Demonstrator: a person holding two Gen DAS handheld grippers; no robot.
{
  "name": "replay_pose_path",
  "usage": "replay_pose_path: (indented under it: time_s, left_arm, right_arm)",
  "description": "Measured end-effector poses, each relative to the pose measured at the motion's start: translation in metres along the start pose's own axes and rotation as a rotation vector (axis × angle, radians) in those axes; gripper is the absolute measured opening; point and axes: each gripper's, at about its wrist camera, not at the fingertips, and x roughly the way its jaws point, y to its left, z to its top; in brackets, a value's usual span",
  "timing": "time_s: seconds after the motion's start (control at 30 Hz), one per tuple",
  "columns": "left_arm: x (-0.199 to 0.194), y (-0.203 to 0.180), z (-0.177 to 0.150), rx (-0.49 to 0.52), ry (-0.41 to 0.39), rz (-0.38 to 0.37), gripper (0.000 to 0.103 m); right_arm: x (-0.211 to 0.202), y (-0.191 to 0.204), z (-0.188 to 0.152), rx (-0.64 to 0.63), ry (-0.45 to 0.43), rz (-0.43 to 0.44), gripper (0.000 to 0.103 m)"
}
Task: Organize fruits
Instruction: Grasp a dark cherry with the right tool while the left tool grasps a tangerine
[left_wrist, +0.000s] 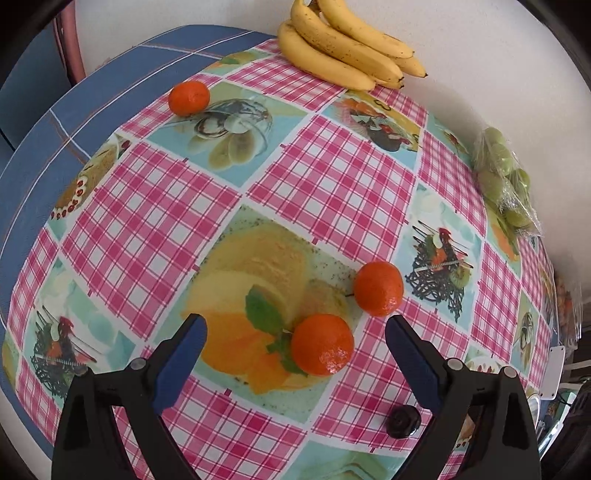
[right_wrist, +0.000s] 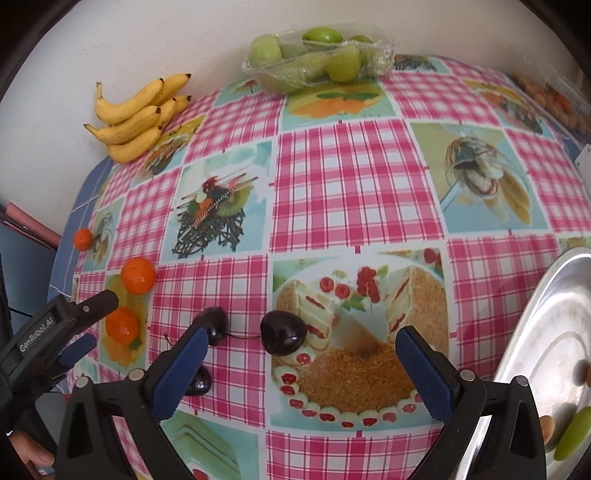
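Observation:
In the left wrist view my left gripper (left_wrist: 295, 324) is open just above the table, and a mandarin (left_wrist: 322, 344) lies between its blue fingertips. A second mandarin (left_wrist: 378, 288) sits just beyond the right fingertip, and a third (left_wrist: 189, 98) lies far left. My right gripper (right_wrist: 302, 334) is open, and a dark cherry (right_wrist: 283, 332) lies between its fingers. Another cherry (right_wrist: 216, 325) touches the left fingertip, and a third (right_wrist: 199, 384) is partly hidden under that finger. The right wrist view shows the left gripper (right_wrist: 96, 320) around the near mandarin (right_wrist: 122, 326).
Bananas (left_wrist: 343, 48) lie against the back wall. A clear pack of green fruit (right_wrist: 317, 55) stands at the table's far edge. A metal tray (right_wrist: 546, 332) at the right holds a green fruit (right_wrist: 572, 432). A checked cloth (right_wrist: 354, 184) covers the table. A hand (right_wrist: 33, 458) shows bottom left.

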Motion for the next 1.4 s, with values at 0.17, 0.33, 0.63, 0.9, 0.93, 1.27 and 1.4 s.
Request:
replay_pose_path:
  time_s: [0.17,0.33,0.63,0.9,0.93,1.27,1.4]
  left_arm:
    - [0.002,0.002,-0.002,-0.009,0.017,-0.011,0.079]
    - [0.002,-0.001,-0.003,-0.004,0.020,-0.020,0.066]
    - [0.007,-0.007,0.001,0.003,0.030,-0.052,0.049]
    - [0.010,-0.008,0.001,-0.003,0.039,-0.076,0.041]
    - [0.010,-0.009,0.001,-0.001,0.039,-0.081,0.039]
    - [0.009,-0.011,0.001,0.009,0.042,-0.079,0.037]
    - [0.009,-0.011,0.000,0.007,0.043,-0.072,0.037]
  right_arm:
    - [0.004,0.002,-0.003,-0.004,0.014,0.015,0.084]
    - [0.004,0.005,-0.003,-0.005,0.006,0.027,0.066]
    - [0.007,0.007,-0.002,-0.009,0.008,0.038,0.039]
    - [0.008,0.009,-0.002,-0.022,0.008,0.043,0.031]
    - [0.008,0.009,-0.002,-0.022,0.008,0.042,0.030]
    - [0.007,0.009,-0.003,-0.025,0.008,0.042,0.029]
    - [0.007,0.009,-0.003,-0.020,0.008,0.045,0.029]
